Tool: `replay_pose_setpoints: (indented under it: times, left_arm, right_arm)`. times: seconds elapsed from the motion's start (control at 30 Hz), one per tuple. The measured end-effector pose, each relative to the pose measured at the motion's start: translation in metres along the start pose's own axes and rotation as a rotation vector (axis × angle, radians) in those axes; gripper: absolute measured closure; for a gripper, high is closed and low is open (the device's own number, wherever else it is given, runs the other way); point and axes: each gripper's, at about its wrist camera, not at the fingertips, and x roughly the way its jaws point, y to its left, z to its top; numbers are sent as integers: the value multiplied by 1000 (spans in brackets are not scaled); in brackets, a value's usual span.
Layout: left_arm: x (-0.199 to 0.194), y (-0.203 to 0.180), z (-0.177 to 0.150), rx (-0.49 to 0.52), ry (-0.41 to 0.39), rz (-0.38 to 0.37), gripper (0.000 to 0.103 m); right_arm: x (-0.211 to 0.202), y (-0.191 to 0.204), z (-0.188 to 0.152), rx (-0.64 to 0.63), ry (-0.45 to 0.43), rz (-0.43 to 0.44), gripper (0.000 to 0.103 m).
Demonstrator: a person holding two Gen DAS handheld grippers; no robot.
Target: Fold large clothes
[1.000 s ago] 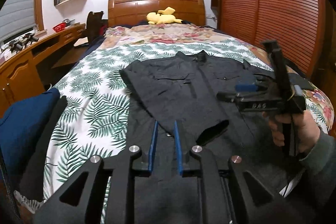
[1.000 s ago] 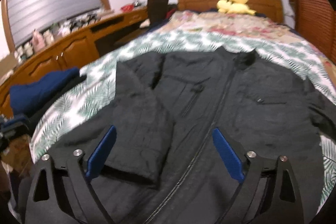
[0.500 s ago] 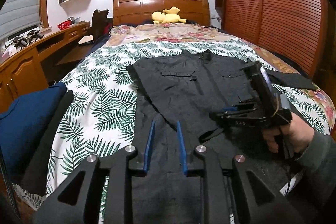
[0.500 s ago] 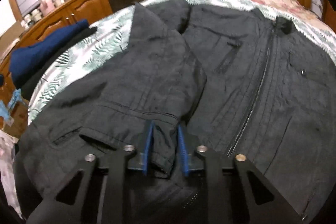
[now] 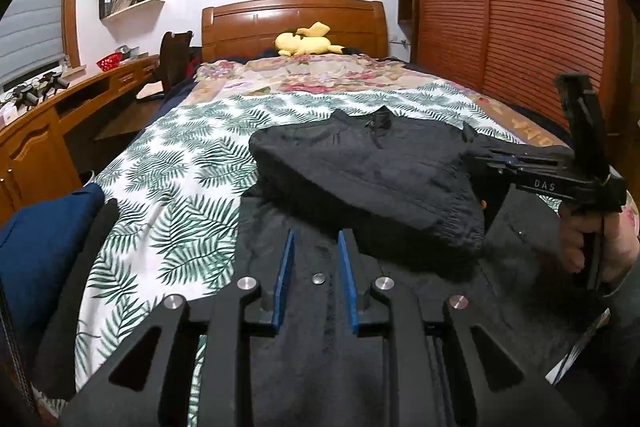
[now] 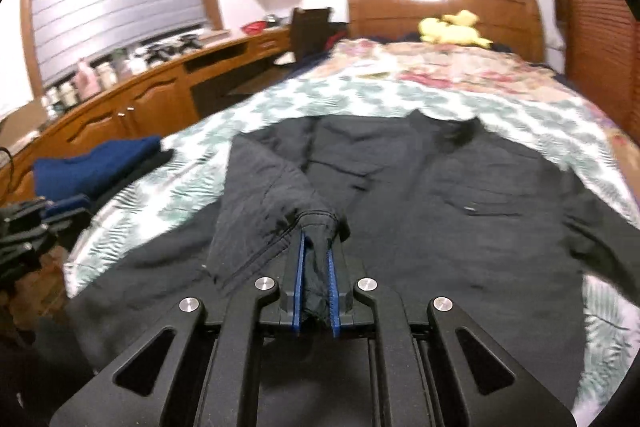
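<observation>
A black zip jacket (image 5: 360, 163) lies front-up on the bed, collar toward the headboard; it also shows in the right wrist view (image 6: 460, 219). My right gripper (image 6: 316, 259) is shut on the cuff of the jacket's left sleeve (image 6: 260, 195) and holds it lifted over the jacket's front. The same gripper shows in the left wrist view (image 5: 500, 163), holding the sleeve up across the chest. My left gripper (image 5: 314, 247) hovers low over the jacket's hem, jaws narrowly apart with nothing between them.
The bed has a fern-print sheet (image 5: 180, 179) and a floral quilt (image 5: 320, 75). A yellow plush (image 5: 308, 43) sits by the wooden headboard. Folded blue and dark clothes (image 5: 44, 239) lie at the bed's left edge. A wooden desk (image 5: 48, 123) runs along the left.
My right gripper closed on the sleeve cuff, then lifted it and carried it up and rightward across the jacket. My left gripper stayed over the hem.
</observation>
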Motion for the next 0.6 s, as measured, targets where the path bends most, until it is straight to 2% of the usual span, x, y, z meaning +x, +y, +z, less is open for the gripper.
replay_pose_setpoints:
  times: [0.17,0.27,0.33,0.37,0.43,0.47,0.6]
  left_arm:
    - [7,-10,-5,31,1,-4,83]
    - [11,-15,-9,26,6,-15,83]
    - [11,-18,-12,22,5,-24,83]
    - [11,-19,-12,21,4,-28,83]
    - [9,-21,-14,14,1,-36,83]
    - [8,-22,-15,11,-1,-40,83]
    - [5,-27,-17,3,-8,-45,83]
  right_arm:
    - [5,-28,-17,8,77,-160,96]
    - [12,-40,-29,22,122,-190,94]
    - [14,-45,-36,15,145,-231,89]
    - [15,-46,-38,16,150,-248,84]
    - [13,-47,-40,14,145,-274,63]
    - [12,-46,-40,12,139,-278,48]
    - [4,-39,-45,-2,102,-245,45]
